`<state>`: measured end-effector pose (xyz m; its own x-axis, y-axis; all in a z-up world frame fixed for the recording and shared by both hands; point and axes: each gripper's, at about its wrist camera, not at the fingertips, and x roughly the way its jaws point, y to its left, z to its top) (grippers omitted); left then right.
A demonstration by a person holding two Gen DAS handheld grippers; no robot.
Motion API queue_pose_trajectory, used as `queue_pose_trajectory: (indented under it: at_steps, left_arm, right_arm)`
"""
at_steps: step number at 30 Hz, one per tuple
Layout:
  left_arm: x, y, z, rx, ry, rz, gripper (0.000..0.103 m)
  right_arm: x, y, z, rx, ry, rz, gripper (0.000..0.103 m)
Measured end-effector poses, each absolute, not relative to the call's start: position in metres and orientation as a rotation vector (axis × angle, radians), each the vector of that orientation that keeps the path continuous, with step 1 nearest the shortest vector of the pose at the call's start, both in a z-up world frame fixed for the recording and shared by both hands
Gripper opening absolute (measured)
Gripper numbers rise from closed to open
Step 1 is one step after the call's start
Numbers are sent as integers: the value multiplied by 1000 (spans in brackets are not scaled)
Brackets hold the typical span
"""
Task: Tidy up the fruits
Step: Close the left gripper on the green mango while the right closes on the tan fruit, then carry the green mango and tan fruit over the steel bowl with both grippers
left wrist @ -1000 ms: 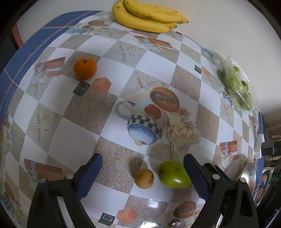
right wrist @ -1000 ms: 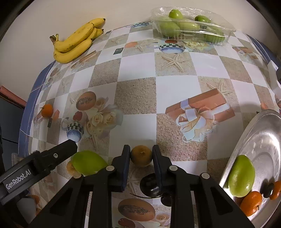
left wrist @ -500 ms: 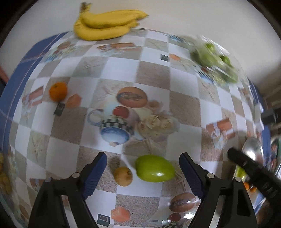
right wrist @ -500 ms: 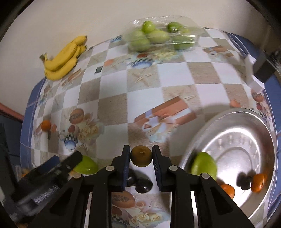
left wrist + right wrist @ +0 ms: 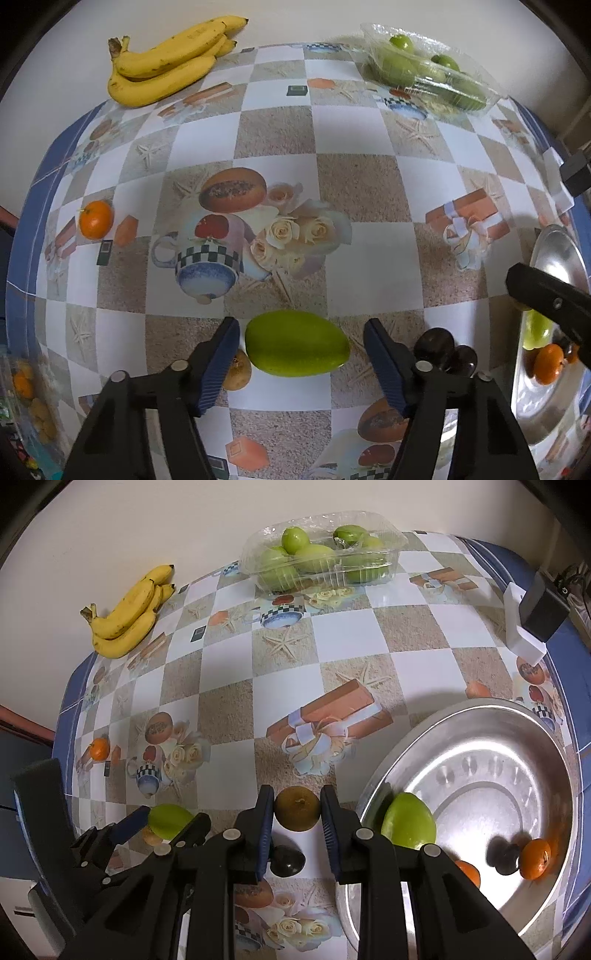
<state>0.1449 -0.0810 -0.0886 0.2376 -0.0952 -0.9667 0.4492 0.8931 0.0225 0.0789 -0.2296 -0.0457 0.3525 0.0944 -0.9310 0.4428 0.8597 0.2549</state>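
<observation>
The right tool (image 5: pixel 297 808) squeezes a small brown fruit (image 5: pixel 297 808) between its two fingers and holds it up over the desk (image 5: pixel 229 664), just beside the rim of the big silver bowl (image 5: pixel 517 716). Inside the bowl lie a green fruit (image 5: pixel 408 821), two oranges and something dark. The left tool (image 5: pixel 301 345) has its fingers partly apart around a green mango (image 5: pixel 297 343) on the desk, and they have just been closing in but do not touch it yet. Another brown fruit (image 5: pixel 238 371) sits just beside the mango. Far back lie bananas (image 5: pixel 166 62) and a clear box of green fruit (image 5: pixel 428 70).
</observation>
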Motion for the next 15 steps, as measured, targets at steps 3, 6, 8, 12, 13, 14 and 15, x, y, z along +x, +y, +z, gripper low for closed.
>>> queue_pose_trajectory:
  at_steps: [3, 6, 8, 12, 13, 14, 15]
  left_arm:
    - [141, -82, -90, 341, 1280, -374, 63]
    - [141, -79, -89, 326, 1281, -372, 60]
    - [143, -77, -88, 302, 1284, -377, 60]
    - [146, -71, -82, 281, 1269, -361, 60]
    - [146, -70, -78, 269, 1264, -359, 60]
    - [146, -68, -75, 259, 1259, -357, 59]
    - [146, -66, -71, 250, 1250, -354, 59]
  right_arm:
    - [78, -231, -45, 522, 1204, -239, 27]
    - [77, -232, -45, 525, 1201, -240, 27]
    - [77, -233, -45, 528, 1200, -241, 27]
    - [76, -234, -43, 535, 1196, -241, 27]
    - [75, -234, -42, 536, 1195, -240, 27]
    - [74, -235, -42, 538, 1194, -240, 27]
    - [73, -235, -41, 541, 1192, -242, 27]
